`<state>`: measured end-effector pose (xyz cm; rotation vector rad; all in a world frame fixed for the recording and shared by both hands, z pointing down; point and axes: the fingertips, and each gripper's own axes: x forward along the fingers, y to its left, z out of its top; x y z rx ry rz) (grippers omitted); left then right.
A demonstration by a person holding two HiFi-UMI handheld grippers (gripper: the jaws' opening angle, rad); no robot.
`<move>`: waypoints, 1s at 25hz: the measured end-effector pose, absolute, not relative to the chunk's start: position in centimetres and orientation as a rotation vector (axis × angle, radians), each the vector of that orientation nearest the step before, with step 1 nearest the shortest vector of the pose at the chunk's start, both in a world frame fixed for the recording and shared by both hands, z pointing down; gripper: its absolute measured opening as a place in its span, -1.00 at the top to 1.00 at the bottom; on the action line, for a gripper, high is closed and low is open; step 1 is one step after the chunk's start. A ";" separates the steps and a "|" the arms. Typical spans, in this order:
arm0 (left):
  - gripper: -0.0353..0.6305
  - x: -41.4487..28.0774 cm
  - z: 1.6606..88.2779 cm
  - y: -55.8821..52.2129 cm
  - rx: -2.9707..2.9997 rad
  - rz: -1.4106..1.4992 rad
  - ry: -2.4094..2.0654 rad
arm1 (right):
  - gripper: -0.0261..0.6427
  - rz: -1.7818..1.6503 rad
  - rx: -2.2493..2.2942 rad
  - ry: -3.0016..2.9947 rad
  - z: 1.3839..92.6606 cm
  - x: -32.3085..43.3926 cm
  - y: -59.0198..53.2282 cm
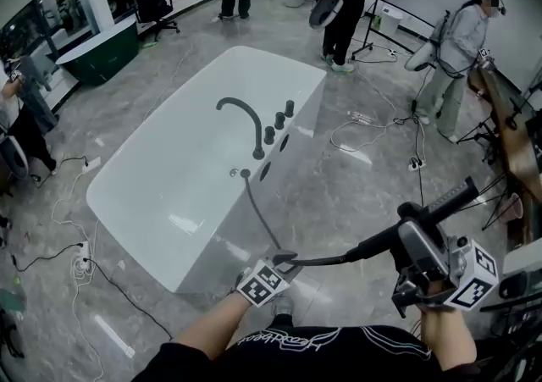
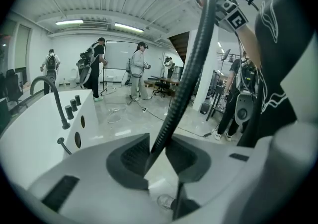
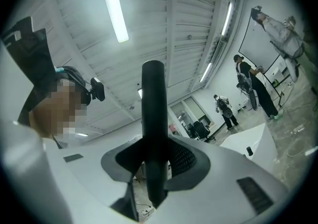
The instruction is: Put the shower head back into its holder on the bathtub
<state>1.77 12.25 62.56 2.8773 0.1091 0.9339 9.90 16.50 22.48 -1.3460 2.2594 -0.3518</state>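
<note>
The black wand-shaped shower head is clamped in the right gripper, well apart from the white bathtub. Its ribbed black hose is pinched by the left gripper, the hose's lower run hidden behind the jaws.

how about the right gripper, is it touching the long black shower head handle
Touching. In the right gripper view, both dark pads of the right gripper press against the long black shower head handle, which stands between them with no gap.
</note>
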 end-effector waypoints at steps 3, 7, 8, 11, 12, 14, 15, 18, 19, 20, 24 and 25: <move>0.67 2.1 63.4 9.9 2.860 0.926 0.085 | 0.53 -0.333 -1.384 2.287 22.5 10.4 14.1; 0.70 1.6 63.4 7.3 2.825 0.936 0.073 | 0.53 -0.287 -1.528 2.306 23.1 12.3 11.3; 0.71 1.3 63.1 6.6 2.810 0.923 0.063 | 0.53 -0.273 -1.562 2.303 23.3 12.8 10.7; 0.71 -0.5 61.6 4.4 2.752 0.835 0.001 | 0.54 -0.241 -1.635 2.310 24.4 13.8 9.5; 0.71 -1.3 61.1 3.7 2.738 0.804 -0.024 | 0.54 -0.243 -1.670 2.321 25.1 13.9 9.1; 0.70 -2.9 59.9 2.3 2.720 0.751 -0.074 | 0.54 -0.290 -1.735 2.340 27.1 14.2 8.2; 0.71 -3.6 59.3 1.7 2.714 0.724 -0.096 | 0.54 -0.329 -1.751 2.344 28.1 14.3 7.9; 0.71 -5.4 57.2 0.9 2.697 0.635 -0.149 | 0.54 -0.405 -1.760 2.348 30.1 13.9 7.4; 0.71 -5.9 56.4 0.6 2.694 0.609 -0.168 | 0.54 -0.414 -1.755 2.348 30.5 13.7 7.3; 0.71 -6.4 55.7 0.4 2.692 0.588 -0.188 | 0.54 -0.424 -1.744 2.347 30.9 13.5 7.3; 0.71 -7.8 53.1 -1.1 2.690 0.516 -0.268 | 0.54 -0.459 -1.698 2.359 31.8 12.7 7.1; 0.71 -8.1 52.6 -1.6 2.691 0.506 -0.288 | 0.54 -0.463 -1.689 2.361 31.9 12.5 7.0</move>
